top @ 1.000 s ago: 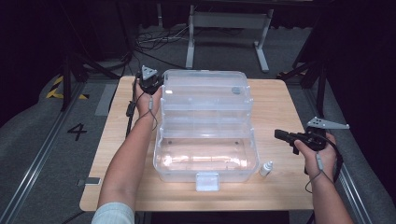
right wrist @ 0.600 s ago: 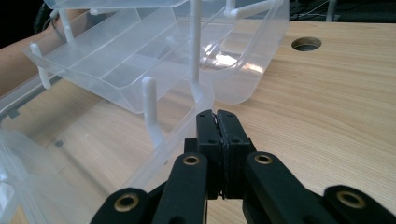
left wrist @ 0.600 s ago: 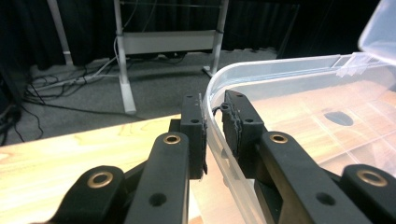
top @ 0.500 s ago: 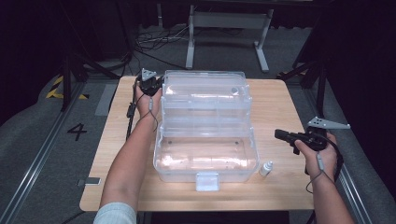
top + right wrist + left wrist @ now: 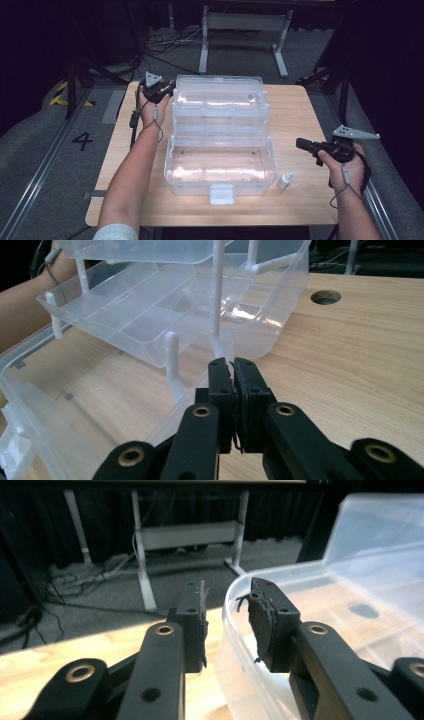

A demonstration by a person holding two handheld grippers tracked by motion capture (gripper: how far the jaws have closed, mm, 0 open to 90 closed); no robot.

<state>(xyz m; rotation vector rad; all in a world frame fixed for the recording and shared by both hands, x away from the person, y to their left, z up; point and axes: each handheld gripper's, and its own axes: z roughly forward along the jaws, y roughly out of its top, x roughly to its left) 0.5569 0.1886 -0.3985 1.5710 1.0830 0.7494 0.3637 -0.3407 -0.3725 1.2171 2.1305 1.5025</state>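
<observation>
Straddling the thin rim of the clear plastic tackle box [image 5: 220, 135], which sits fanned open at mid-table, the left gripper [image 5: 227, 617] at about eleven o'clock has just been spreading its jaws, the pads apparently off the wall. A snagged pad could tip the light tiers. The right gripper [image 5: 231, 371], at three o'clock, is closed and empty beside a small dropper bottle [image 5: 285, 180].

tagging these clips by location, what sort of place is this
Probably a lab or recording studio rather than a home: a plain light wooden table on grey carpet, black curtains around it, loose black cables on the floor, and yellow-and-black hazard tape by a floor rail.
</observation>
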